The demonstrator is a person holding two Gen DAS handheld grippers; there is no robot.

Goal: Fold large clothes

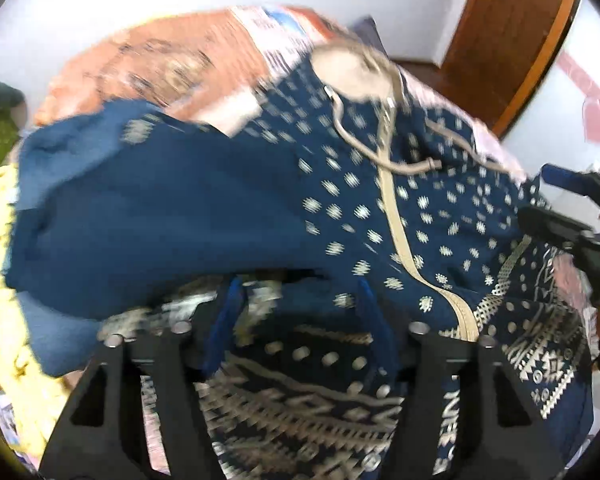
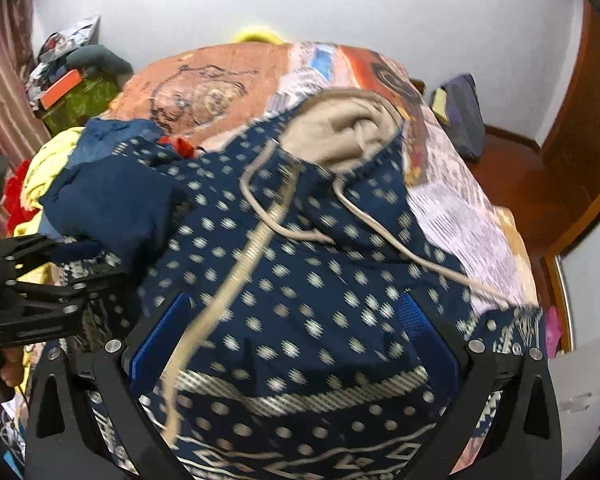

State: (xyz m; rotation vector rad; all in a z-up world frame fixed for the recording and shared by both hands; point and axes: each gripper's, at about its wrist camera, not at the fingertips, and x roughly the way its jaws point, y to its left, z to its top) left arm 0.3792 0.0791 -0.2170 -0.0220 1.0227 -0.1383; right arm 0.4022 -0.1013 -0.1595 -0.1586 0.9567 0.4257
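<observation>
Hoodie (image 1: 380, 208) motion-blurred, hem cut off at bottom edge; left gripper (image 1: 300, 316) fingertips partly hidden under fabric.

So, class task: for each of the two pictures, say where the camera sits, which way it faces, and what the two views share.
Left wrist: sits on the left gripper, angled down at the navy hoodie on the bed; the right gripper shows at right.
Right wrist: sits on the right gripper, angled down at the hoodie's zip; the left gripper shows at left.
Shared: hoodie, drawstring, bed, door.
</observation>
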